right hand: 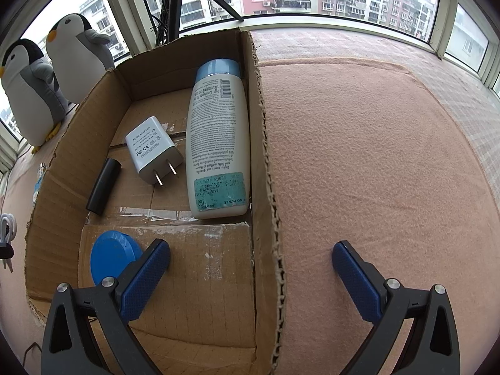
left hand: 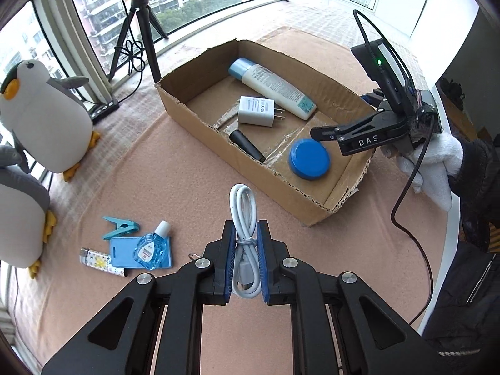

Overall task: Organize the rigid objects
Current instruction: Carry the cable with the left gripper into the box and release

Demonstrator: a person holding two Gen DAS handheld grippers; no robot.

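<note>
The left gripper [left hand: 245, 243] is clamping a coiled white cable [left hand: 243, 218]. Carrying it ahead over the cardboard box [left hand: 187, 115] rim should precede release; the right gripper [right hand: 250, 268] is gaping empty.

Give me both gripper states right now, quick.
Left gripper: closed on the coiled white cable.
Right gripper: open, empty, straddling the cardboard box wall.
</note>
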